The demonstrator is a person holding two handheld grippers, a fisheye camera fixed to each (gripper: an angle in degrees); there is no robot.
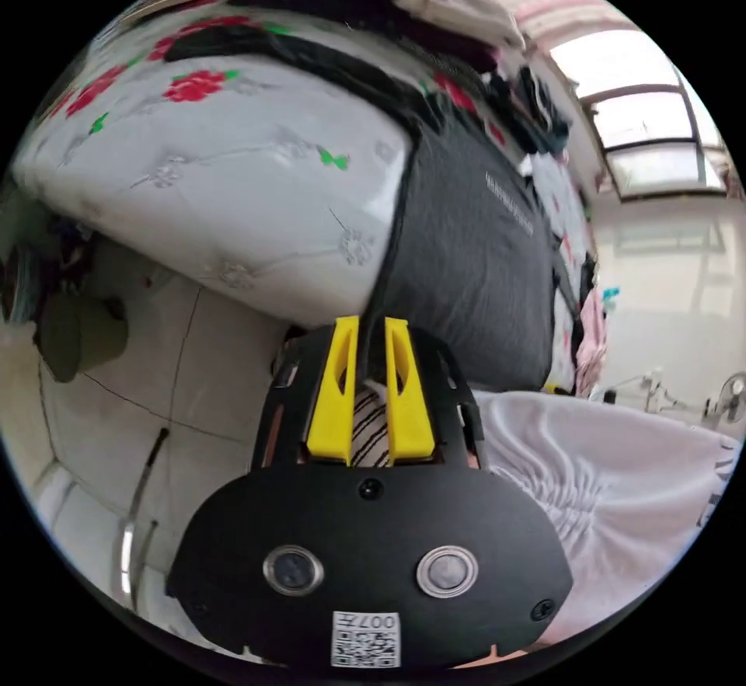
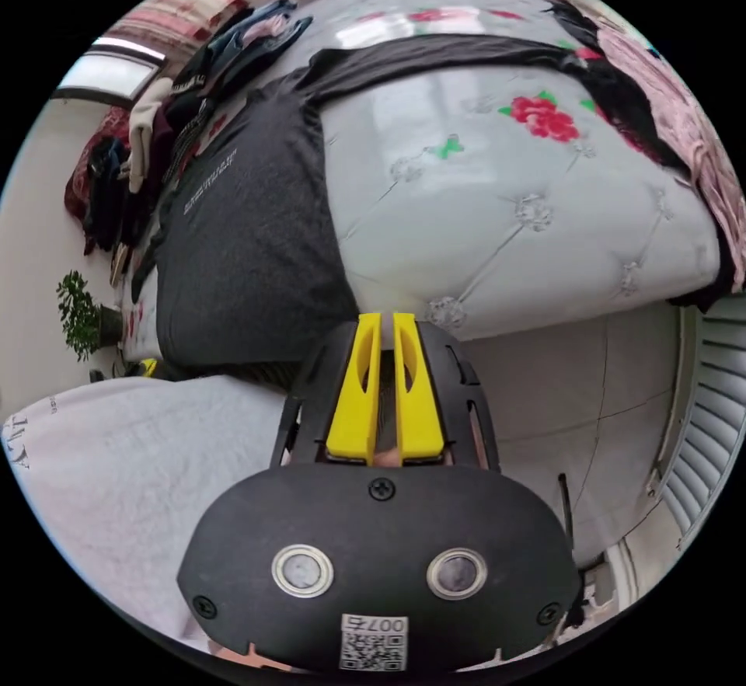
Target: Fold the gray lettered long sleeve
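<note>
Shirt [image 1: 474, 266] hem pinched in left hand-held gripper [image 1: 371, 329].

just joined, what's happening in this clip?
A person is folding a gray lettered long sleeve laid across a white mattress with a red flower print. The left gripper is shut on the shirt's bottom edge, near one corner; a strip of dark fabric runs up from between its jaws. The right gripper is closed at the opposite corner, with dark fabric between its jaws too. One sleeve lies stretched out across the mattress. The hem is pinched; the fold has not yet been carried over.
</note>
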